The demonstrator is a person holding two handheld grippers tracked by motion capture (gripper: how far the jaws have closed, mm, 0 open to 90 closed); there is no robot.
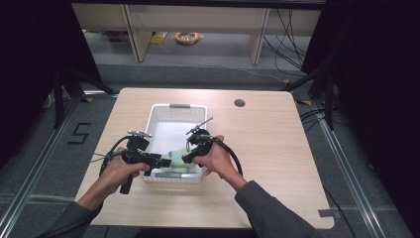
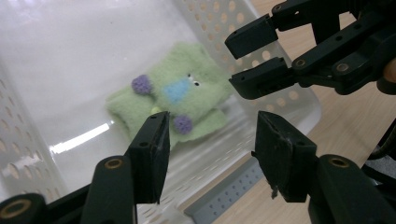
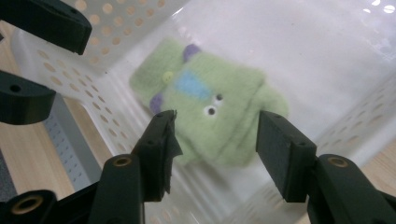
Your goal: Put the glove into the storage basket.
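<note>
Room: dark curtains are hanging on both sides, grey floor, light wooden shelving standing at the back with a yellow coil (image 1: 186,37) lying on the floor under it.
Table: a pale wood table (image 1: 257,144) is sitting in the middle, with a small round dark hole (image 1: 239,103) well beyond the right tongs.
Basket: a white plastic basket (image 1: 174,110) with holes in its walls is sitting between and just ahead of both tongs, grey handle (image 1: 180,105) on its far rim, another grey handle showing under the near rim in the left gripper view.
Toy: a soft green plush toy (image 2: 180,98) with googly eyes, a blue patch and purple nubs is lying flat on the basket floor, at the near end, right below both sets of jaws (image 3: 210,107).
Left tongs: the left gripper (image 2: 210,140) is hanging over the near left corner of the basket, jaws standing wide apart, nothing between them, toy sitting just past the tips.
Right tongs: the right gripper (image 3: 215,140) is hovering over the near right side, jaws also spread apart and not touching the toy, which is lying straight ahead of them.
Both together: the two tongs are pointing in toward each other, close but apart; the right one's jaws are showing at the upper right of the left gripper view.
Hands: a hand is wrapping each handle, grey sleeves coming in from the bottom, black cables looping off each gripper.
</note>
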